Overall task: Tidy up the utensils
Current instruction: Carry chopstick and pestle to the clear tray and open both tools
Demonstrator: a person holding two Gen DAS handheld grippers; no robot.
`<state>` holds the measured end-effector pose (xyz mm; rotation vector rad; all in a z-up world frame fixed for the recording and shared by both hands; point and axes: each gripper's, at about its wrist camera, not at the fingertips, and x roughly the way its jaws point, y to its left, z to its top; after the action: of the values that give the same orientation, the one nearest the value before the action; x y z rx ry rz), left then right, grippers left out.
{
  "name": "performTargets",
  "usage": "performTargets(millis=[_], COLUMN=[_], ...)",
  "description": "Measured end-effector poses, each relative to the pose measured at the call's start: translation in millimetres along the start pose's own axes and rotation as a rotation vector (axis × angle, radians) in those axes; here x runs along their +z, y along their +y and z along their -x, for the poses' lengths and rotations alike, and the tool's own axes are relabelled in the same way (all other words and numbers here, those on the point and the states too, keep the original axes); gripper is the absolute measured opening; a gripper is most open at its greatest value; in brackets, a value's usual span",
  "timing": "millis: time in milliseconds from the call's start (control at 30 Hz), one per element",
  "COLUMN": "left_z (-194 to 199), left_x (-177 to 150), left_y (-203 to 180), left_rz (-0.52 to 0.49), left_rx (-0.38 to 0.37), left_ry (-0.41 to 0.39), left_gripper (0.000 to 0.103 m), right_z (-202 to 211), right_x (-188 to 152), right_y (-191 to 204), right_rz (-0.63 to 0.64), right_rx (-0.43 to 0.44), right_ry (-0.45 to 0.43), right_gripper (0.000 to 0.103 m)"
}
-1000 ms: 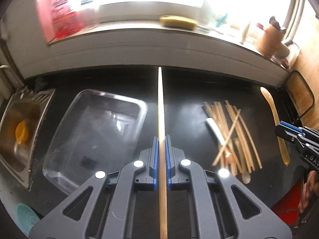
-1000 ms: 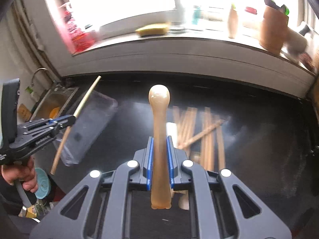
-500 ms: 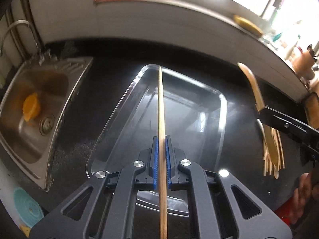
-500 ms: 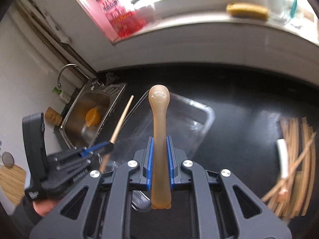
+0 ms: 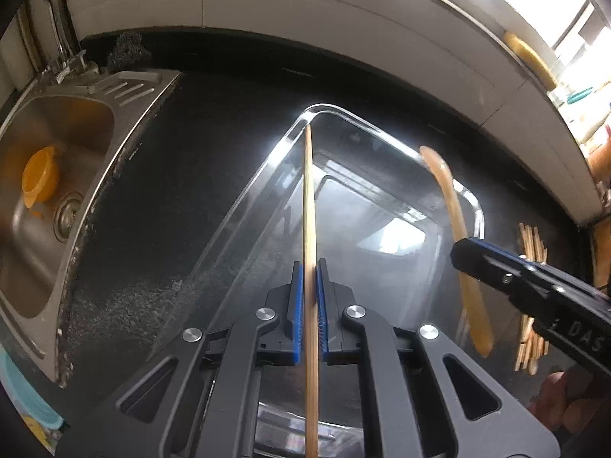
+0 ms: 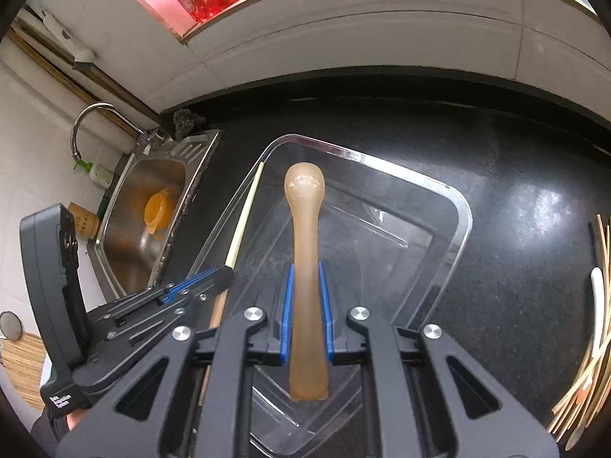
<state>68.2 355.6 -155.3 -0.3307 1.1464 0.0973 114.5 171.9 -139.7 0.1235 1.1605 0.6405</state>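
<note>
Wooden chopstick, thin, straight and pale, clamped between the blue-padded jaws of the left gripper; it points forward over the left part of a clear plastic tray, its tip near the tray's far left corner. Amber, translucent spoon, smooth with a rounded bowl end, clamped between the jaws of the right gripper and held lengthwise above the tray's middle. Both grippers are level and side by side, aimed toward the wall. The tray is rectangular with rounded corners and a glossy rim, resting on a black speckled countertop. Loose wooden chopsticks lie in a pile to the right. A stainless-steel sink holding an orange cup sits to the left.
</note>
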Motion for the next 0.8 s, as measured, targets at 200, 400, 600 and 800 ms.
performTargets(millis=[200, 400, 600, 800], left_z=[-11, 19, 26, 33], left_x=[4, 0, -7, -11], left_y=[1, 5, 5, 6], left_rz=[-0.029, -0.032, -0.034, -0.029], left_rx=[0.015, 0.027, 0.03, 0.036], left_ry=[0.025, -0.082, -0.074, -0.083], left_gripper=[0.018, 0.097, 0.097, 0.097], right_z=[-11, 14, 22, 28], right_x=[9, 27, 32, 28], right_y=[-2, -13, -9, -6], right_rz=[-0.007, -0.024, 0.006, 0.02], right_rx=[-0.014, -0.024, -0.006, 0.008], right_ry=[0.041, -0.049, -0.054, -0.051], right_gripper=[0.05, 0.097, 0.097, 0.097])
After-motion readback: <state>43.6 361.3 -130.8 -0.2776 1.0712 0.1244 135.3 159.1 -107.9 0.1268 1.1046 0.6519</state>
